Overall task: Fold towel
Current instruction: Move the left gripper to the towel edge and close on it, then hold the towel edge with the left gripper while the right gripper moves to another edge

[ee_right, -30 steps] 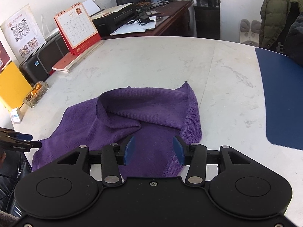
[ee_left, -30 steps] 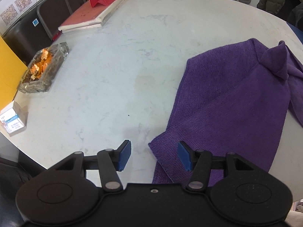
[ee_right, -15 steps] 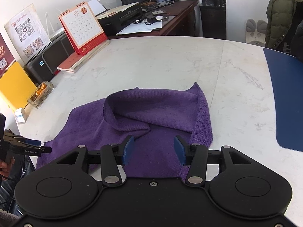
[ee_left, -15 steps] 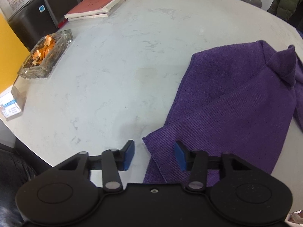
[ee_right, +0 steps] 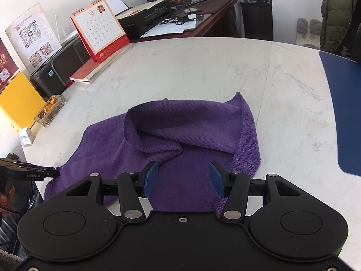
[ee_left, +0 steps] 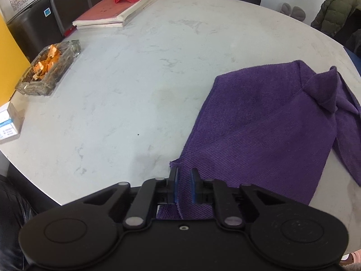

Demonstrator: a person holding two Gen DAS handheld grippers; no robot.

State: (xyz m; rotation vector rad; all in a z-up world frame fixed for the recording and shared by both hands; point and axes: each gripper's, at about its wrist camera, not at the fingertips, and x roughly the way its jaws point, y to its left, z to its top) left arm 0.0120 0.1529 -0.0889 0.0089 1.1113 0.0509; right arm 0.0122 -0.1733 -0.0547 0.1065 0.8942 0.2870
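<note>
Purple terry cloth, ribbed on one face and looped along its hem: the towel [ee_right: 180, 135] lies on the near part of the pale marbled table [ee_left: 135, 79], partly doubled, with one corner turned over the middle into a soft raised roll and the right hem showing its fuzzier side. From where I steer, its long axis runs from the near left corner toward the far right. That near left corner is the point that matters. My left gripper [ee_left: 183, 186] has its blue pads drawn close on either side of that corner, with cloth filling the gap between them, so I judge it clamped on the towel at the table edge. My right gripper [ee_right: 182, 179] hangs over the towel's near right part, jaws spread wide, nothing between them; the cloth lies just beyond and below its pads. The left tool is therefore the one already on the fabric, and the free hem nearest the right tool is the one at its right. The fold is loose and uneven, so I judge the towel only part way to a neat shape.

Further out stand a glass ashtray [ee_left: 49, 67] with orange scraps, a red desk calendar [ee_right: 99, 29] on stacked books, and a blue mat [ee_right: 345, 113] at the right.
</note>
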